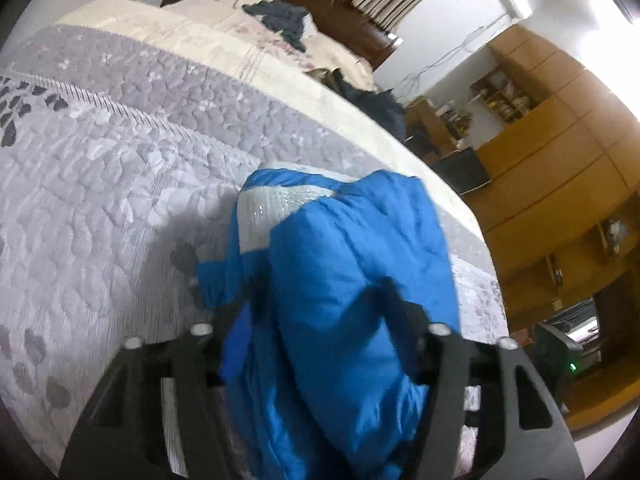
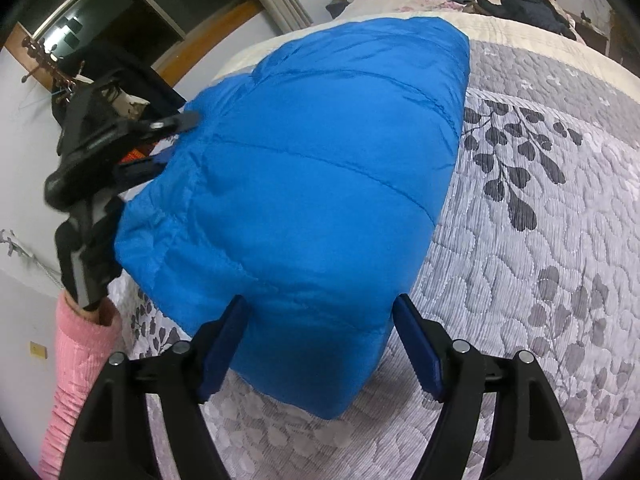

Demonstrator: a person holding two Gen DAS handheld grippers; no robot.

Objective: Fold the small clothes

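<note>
A puffy blue jacket [image 2: 304,168] with a white lining [image 1: 276,212] lies bunched on the grey quilted bed [image 2: 520,280]. My left gripper [image 1: 324,304] is shut on the jacket's thick edge, and the fabric bulges up between its fingers. In the right wrist view, that gripper [image 2: 166,142] holds the jacket's left side slightly raised. My right gripper [image 2: 320,320] is open. Its blue pads [image 2: 420,348] straddle the jacket's near end, with the jacket's sides close against them and not visibly squeezed.
A hand in a pink sleeve [image 2: 80,360] holds the left gripper. Dark clothes [image 1: 280,18] lie on the cream bedding at the far end. Wooden cabinets [image 1: 560,168] stand past the bed's right edge. A window [image 2: 120,8] and wall are to the left.
</note>
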